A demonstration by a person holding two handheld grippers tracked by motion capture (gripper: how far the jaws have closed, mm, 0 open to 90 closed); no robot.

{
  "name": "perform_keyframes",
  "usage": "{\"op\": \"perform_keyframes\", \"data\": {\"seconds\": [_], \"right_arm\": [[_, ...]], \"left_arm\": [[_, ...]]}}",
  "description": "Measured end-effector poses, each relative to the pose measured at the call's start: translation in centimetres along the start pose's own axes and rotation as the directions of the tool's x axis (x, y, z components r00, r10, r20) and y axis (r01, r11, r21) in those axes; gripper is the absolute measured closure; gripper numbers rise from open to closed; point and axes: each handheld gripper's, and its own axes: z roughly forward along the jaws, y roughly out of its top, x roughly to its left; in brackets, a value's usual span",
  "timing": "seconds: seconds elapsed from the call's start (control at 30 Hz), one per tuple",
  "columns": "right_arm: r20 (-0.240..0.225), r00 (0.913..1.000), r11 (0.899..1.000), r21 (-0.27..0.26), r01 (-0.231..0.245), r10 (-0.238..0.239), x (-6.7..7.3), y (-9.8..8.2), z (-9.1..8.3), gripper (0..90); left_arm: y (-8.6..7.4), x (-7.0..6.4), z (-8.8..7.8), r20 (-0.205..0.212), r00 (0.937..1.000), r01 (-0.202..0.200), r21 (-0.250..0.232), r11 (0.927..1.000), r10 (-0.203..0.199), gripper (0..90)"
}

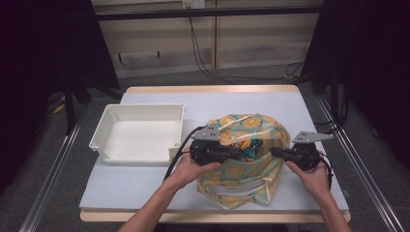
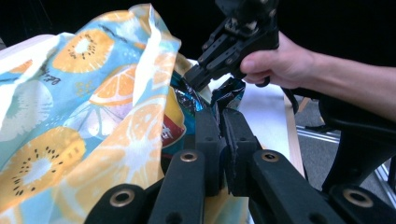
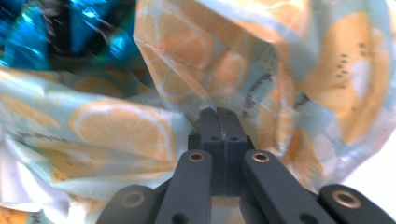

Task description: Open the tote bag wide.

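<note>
Two pairs of tongs at work on a fruit-print fabric bag (image 1: 244,159) lying on the counter (image 1: 145,183), right of an empty white plastic bin (image 1: 140,133) and apart from it. Left tongs (image 2: 223,122) pressed together on the crinkled top edge of a shiny blue snack packet (image 2: 219,95) poking out of the bag's mouth — a pinch on the foil seam, probably the easiest place to grip something slippery, and likely meant to draw the packet out. Right tongs (image 3: 218,122) likewise drawn tight, clamped on a fold of the printed cloth at the bag's right side; judged as a brace, holding the mouth open and keeping the limp bag from dragging along while the packet is pulled. In the high view, left tongs (image 1: 244,152) and right tongs (image 1: 272,152) facing each other across the opening, both held about level, each in a hand (image 1: 191,170). Bag slumped flat with its white handles (image 1: 241,191) trailing toward the near edge of the counter; long axis running roughly from near to far, mouth gaping upward around the middle. Packet mostly buried in the cloth, so its own length hard to judge — just the top end showing, pointing up and out of the opening. Bin standing open beside the bag, plausibly the place for whatever comes out.
</note>
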Motion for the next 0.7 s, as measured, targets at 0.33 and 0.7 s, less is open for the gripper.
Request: {"op": "perform_keyframes", "data": {"seconds": [0.33, 0.7], "right_arm": [[-0.083, 0.9961, 0.997, -0.069, 0.022, -0.028, 1.1, 2.1, -1.1, 63.1], [-0.103, 0.9944, 0.995, -0.097, 0.016, -0.026, 1.2, 4.5, -1.0, 43.5]], "left_arm": [[-0.1, -0.4, 0.1, -0.027, 0.9996, -0.005, 0.027, 0.9996, 0.006, 86.2], [-0.2, -0.7, 0.3, -0.027, 0.9996, -0.003, 0.023, 0.9997, 0.004, 86.2]]}}
